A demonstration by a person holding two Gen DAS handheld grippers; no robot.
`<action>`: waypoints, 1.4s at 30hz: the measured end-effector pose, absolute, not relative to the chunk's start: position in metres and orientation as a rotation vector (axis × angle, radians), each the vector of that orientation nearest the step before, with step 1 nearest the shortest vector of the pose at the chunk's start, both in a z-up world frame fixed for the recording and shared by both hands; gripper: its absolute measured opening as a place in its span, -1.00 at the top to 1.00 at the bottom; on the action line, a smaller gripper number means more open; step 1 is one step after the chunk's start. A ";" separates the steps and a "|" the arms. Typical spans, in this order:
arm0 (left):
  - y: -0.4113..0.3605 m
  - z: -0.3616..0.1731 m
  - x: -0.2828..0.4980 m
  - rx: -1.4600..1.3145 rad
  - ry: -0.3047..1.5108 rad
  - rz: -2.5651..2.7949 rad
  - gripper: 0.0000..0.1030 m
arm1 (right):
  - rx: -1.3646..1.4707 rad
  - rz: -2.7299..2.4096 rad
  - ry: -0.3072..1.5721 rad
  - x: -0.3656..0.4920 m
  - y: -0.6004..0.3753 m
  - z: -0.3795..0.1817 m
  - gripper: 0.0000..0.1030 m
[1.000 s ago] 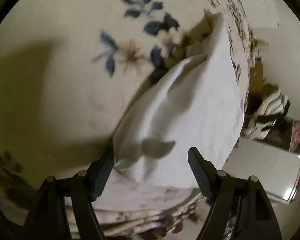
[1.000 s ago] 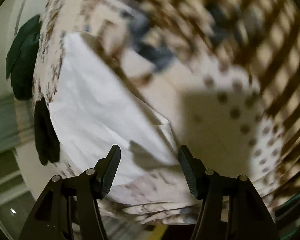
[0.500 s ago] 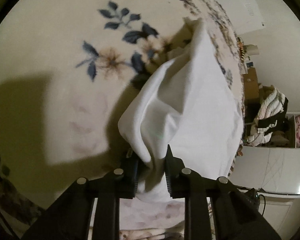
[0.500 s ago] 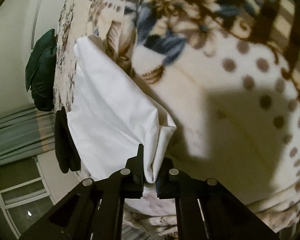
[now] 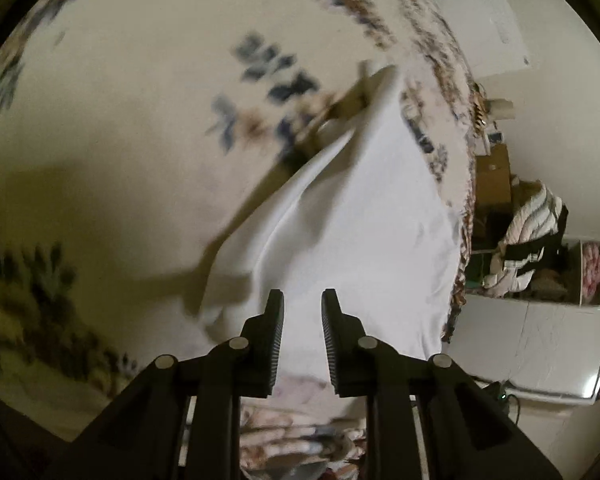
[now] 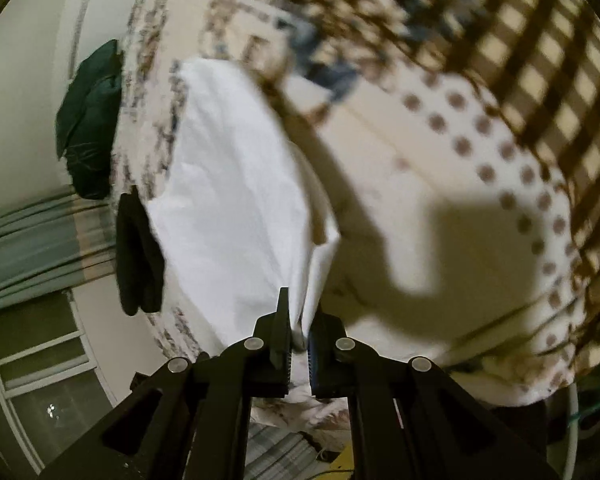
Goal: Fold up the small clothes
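A white garment [image 5: 356,216] lies on a cream flowered blanket [image 5: 112,128]. My left gripper [image 5: 302,312] is shut on its near edge, with white cloth filling the narrow gap between the jaws, and the edge is raised off the blanket. In the right wrist view the same white garment [image 6: 236,184] stretches away to the left. My right gripper [image 6: 299,320] is shut on its near corner and holds a lifted fold of cloth above the blanket [image 6: 440,184].
A dark green garment [image 6: 90,120] and a black garment [image 6: 138,256] hang at the bed's far edge. Beside the bed stand a white cabinet [image 5: 528,348], a cardboard box [image 5: 494,178] and a pile of striped clothes [image 5: 532,236]. A window [image 6: 40,360] is at lower left.
Both grippers closed on the white garment's near edge one second ago to half a second ago. Since then both have lifted the cloth and drawn back from the blanket.
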State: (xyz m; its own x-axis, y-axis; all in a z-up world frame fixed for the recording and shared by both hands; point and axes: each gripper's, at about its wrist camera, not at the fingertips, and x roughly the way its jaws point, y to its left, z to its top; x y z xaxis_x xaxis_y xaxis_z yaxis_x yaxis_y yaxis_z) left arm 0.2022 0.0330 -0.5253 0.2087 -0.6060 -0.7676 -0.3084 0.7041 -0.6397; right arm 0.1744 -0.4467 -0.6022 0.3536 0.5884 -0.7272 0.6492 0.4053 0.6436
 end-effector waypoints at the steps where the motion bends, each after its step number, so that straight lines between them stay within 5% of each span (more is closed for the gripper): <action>1: 0.031 -0.524 0.210 -0.819 1.390 -0.262 0.66 | 1.235 -0.047 1.320 0.181 -0.448 -0.600 0.87; 3: 0.028 -0.524 0.217 -0.788 1.400 -0.282 0.55 | 1.173 -0.054 1.384 0.190 -0.448 -0.601 0.86; 5: 0.024 -0.527 0.218 -0.725 1.440 -0.276 -0.07 | 1.032 -0.070 1.459 0.198 -0.447 -0.599 0.80; 7: 0.017 -0.526 0.225 -0.706 1.451 -0.302 -0.20 | 0.916 -0.079 1.510 0.202 -0.444 -0.595 0.41; 9: 0.009 -0.518 0.239 -0.665 1.432 -0.311 -0.31 | 0.845 -0.070 1.487 0.210 -0.445 -0.586 -0.27; 16: -0.035 -0.504 0.329 -0.524 1.340 -0.406 -0.40 | 0.860 -0.074 1.363 0.277 -0.472 -0.570 -0.30; 24: -0.080 -0.558 0.428 -0.393 1.465 -0.431 -0.40 | 0.757 0.019 1.388 0.424 -0.475 -0.602 -0.30; 27: -0.079 -0.561 0.434 -0.389 1.429 -0.413 -0.33 | 0.751 0.048 1.430 0.455 -0.471 -0.621 -0.29; 28: -0.078 -0.559 0.433 -0.384 1.404 -0.415 0.06 | 0.741 0.060 1.431 0.463 -0.471 -0.625 -0.26; 29: -0.079 -0.558 0.434 -0.373 1.392 -0.416 0.71 | 0.729 0.063 1.418 0.467 -0.468 -0.626 -0.02; 30: -0.079 -0.557 0.432 -0.352 1.380 -0.426 0.82 | 0.713 0.079 1.410 0.471 -0.465 -0.626 0.43; 32: -0.076 -0.554 0.431 -0.350 1.361 -0.436 0.81 | 0.686 0.090 1.416 0.478 -0.456 -0.629 0.72; 37: -0.070 -0.547 0.433 -0.375 1.360 -0.427 0.78 | 0.703 0.082 1.434 0.475 -0.452 -0.627 0.72; 39: -0.061 -0.541 0.426 -0.418 1.383 -0.434 0.57 | 0.738 0.058 1.475 0.466 -0.456 -0.626 0.40; 40: -0.054 -0.536 0.416 -0.438 1.396 -0.446 0.05 | 0.780 0.062 1.464 0.452 -0.462 -0.618 0.26; 41: -0.050 -0.533 0.408 -0.453 1.400 -0.457 -0.47 | 0.804 0.069 1.442 0.439 -0.465 -0.612 -0.09; 42: -0.042 -0.528 0.391 -0.476 1.404 -0.471 -0.56 | 0.824 0.074 1.426 0.423 -0.469 -0.606 -0.26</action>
State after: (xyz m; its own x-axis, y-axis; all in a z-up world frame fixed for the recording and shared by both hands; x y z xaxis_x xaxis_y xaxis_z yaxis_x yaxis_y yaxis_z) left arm 0.3914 -0.0425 -0.5283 0.1072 -0.5745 -0.8115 0.0305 0.8177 -0.5749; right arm 0.4230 -0.4691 -0.6061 0.1917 0.5106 -0.8382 0.4209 0.7287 0.5402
